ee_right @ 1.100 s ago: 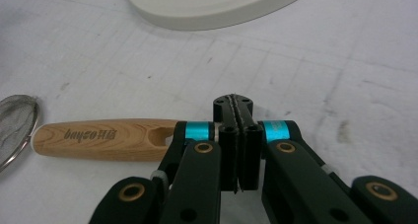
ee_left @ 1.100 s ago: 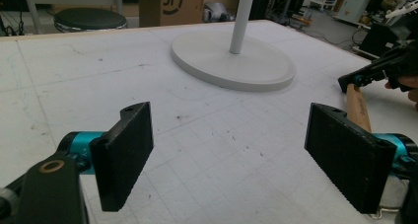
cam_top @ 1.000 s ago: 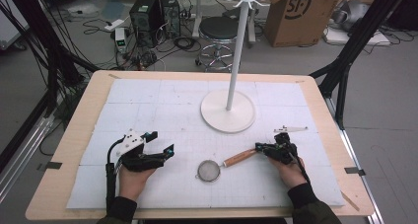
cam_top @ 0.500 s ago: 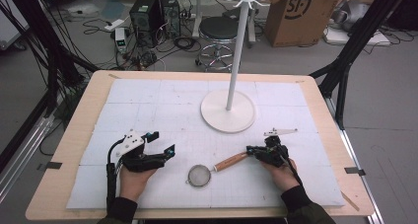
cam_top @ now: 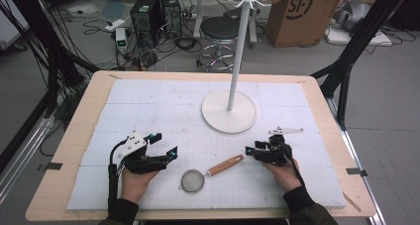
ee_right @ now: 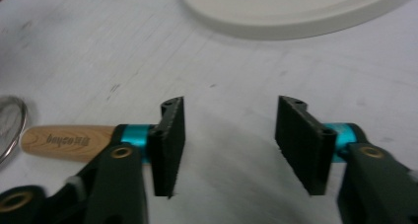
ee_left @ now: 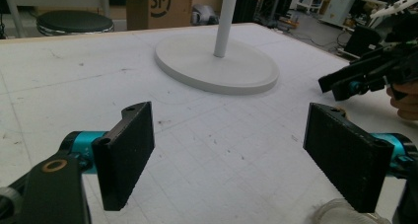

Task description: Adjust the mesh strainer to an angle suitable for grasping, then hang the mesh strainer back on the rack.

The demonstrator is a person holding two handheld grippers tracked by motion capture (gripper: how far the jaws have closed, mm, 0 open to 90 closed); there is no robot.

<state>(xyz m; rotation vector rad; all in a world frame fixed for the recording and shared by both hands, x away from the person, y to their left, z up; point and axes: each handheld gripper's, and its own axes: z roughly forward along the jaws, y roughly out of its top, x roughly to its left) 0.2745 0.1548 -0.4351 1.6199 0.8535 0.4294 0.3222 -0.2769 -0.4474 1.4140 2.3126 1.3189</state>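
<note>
Strainer (cam_top: 192, 180) lies flat on the white mat near the front edge, between the 2 grippers, its wooden handle (cam_top: 225, 165) angled toward the right gripper (cam_top: 250, 152). That one sits just beside the handle tip, jaws spread, nothing held. Left gripper (cam_top: 166, 146) rests wide apart too. Looks like the approach step; next, it should close squarely around the handle.

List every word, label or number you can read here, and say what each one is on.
"SF": printed in black on the cardboard box on the floor beyond the table; also in the left gripper view.
Burned-in brand word on the strainer's wooden handle: too blurred to read surely.
Nothing else legible.
</note>
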